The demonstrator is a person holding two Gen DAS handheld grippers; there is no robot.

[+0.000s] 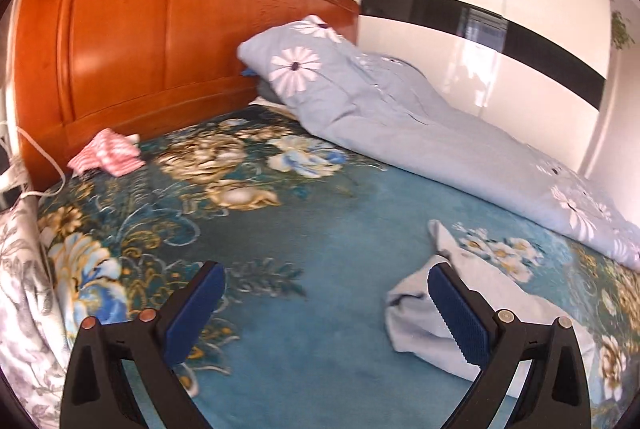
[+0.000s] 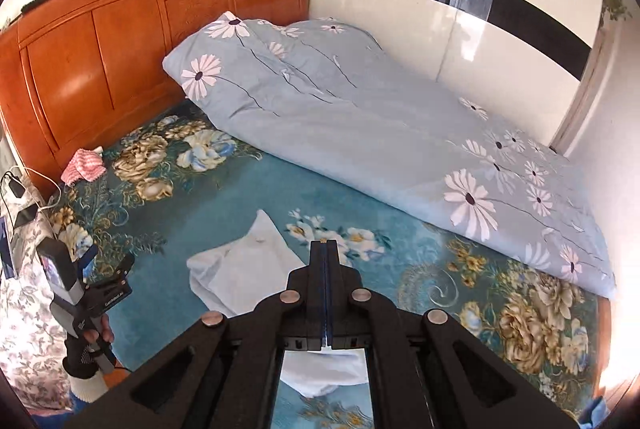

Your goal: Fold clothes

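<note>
A pale blue-white garment lies crumpled on the teal flowered bedspread. My right gripper hovers above its right edge, jaws shut flat together with no cloth showing between them. In the left wrist view the same garment lies partly behind the right finger; my left gripper stands wide open over bare bedspread, holding nothing. A gloved hand carries that left gripper at the bed's left side, apart from the garment.
A pink-and-white striped cloth lies by the wooden headboard. A grey-blue daisy duvet is heaped along the far side against the white wardrobe. Chargers and a cable sit at the left bedside.
</note>
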